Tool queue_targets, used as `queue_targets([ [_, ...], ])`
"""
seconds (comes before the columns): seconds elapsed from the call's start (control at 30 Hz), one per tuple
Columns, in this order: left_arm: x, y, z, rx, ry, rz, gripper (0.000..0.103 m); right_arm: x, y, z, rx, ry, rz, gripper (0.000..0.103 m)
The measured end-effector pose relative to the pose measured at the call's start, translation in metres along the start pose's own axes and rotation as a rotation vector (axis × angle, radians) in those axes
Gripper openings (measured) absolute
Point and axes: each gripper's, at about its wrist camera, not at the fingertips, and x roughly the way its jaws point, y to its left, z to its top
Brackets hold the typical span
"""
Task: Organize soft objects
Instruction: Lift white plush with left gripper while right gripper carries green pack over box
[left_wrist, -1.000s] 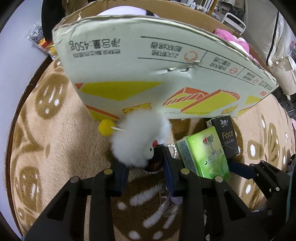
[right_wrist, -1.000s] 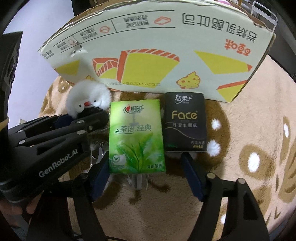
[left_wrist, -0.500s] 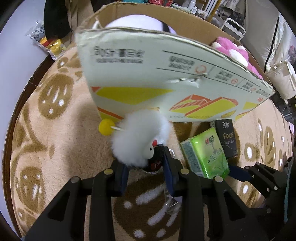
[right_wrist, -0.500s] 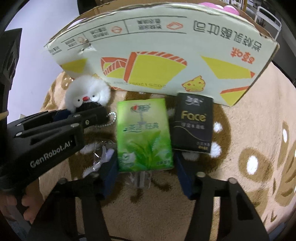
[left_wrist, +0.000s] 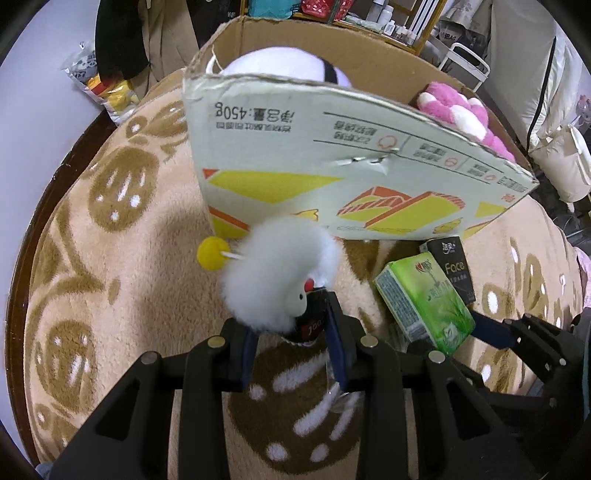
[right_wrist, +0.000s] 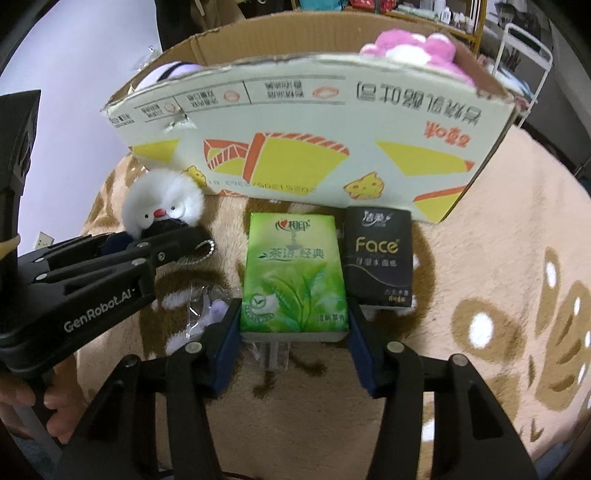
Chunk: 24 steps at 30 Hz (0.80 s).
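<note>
My left gripper (left_wrist: 290, 332) is shut on a white fluffy plush keychain (left_wrist: 280, 271) with a yellow ball, held above the blanket in front of the cardboard box (left_wrist: 332, 155); the plush also shows in the right wrist view (right_wrist: 162, 208). My right gripper (right_wrist: 293, 332) is shut on a green tissue pack (right_wrist: 293, 271), lifted beside a black tissue pack (right_wrist: 378, 254) that lies on the blanket. The green pack also shows in the left wrist view (left_wrist: 424, 302). The box (right_wrist: 306, 147) holds a white plush (left_wrist: 280, 66) and a pink plush (right_wrist: 410, 50).
A tan patterned blanket (right_wrist: 498, 295) covers the surface. Clear plastic wrapping (right_wrist: 205, 310) lies between the grippers. A snack bag (left_wrist: 99, 86) lies beyond the blanket's far left edge. A white rack (right_wrist: 524, 62) stands behind the box.
Both grippers have risen and pulled back with their objects; the box's inside is now visible. The right gripper has closed on the green tissue pack and lifted it.
</note>
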Motion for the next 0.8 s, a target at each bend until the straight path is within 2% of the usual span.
queue_targets([
  [0.3,-0.021,0.0,-0.003,0.003,-0.046,-0.012,0.032,-0.024,-0.006,0.001,0.015,-0.058,-0.011,0.056],
  [0.6,-0.044,-0.01,-0.006,0.038,-0.098,0.025,0.032,-0.039,-0.028,0.003,0.046,-0.106,-0.028,0.056],
  [0.8,-0.082,-0.022,-0.008,0.086,-0.188,0.044,0.032,-0.06,-0.027,0.004,0.044,-0.192,-0.022,0.056],
])
